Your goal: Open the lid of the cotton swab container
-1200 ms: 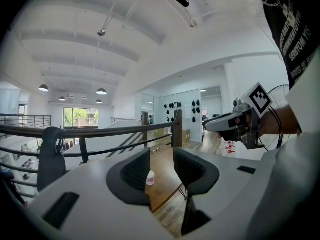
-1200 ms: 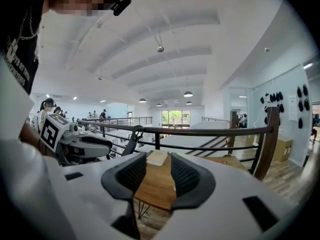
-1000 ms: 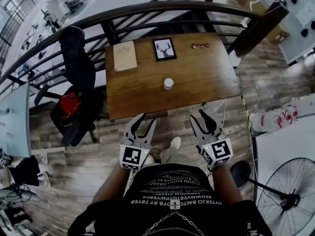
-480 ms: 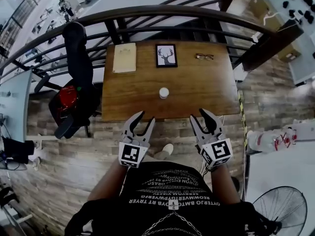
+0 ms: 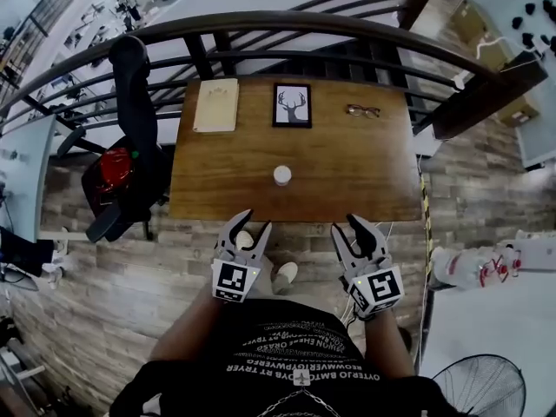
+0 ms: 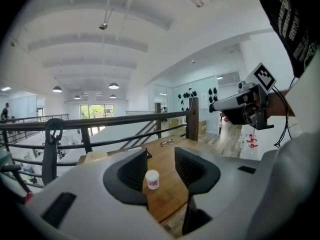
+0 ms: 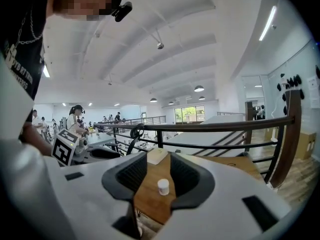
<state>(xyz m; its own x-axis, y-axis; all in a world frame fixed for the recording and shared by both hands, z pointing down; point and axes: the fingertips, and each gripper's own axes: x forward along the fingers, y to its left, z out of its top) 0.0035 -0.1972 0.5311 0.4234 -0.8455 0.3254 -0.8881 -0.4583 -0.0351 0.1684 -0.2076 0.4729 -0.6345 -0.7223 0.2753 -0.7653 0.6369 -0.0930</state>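
Wooden table (image 5: 347, 172) carrying four things. Cream book (image 5: 216, 105) lying at far left, framed deer picture (image 5: 292, 105) sitting just beside it, glasses (image 5: 362, 110) resting far right. White cotton swab container (image 5: 282, 175) standing upright near middle, well apart from others.

print on the shirt (image 5: 300, 354) and on the container (image 6: 152, 179) cannot be read.

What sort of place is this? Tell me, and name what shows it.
Likely an open-plan office or lab mezzanine: a brown wooden table stands against a dark curved metal railing, a black office chair sits beside it, and people work at distant desks.
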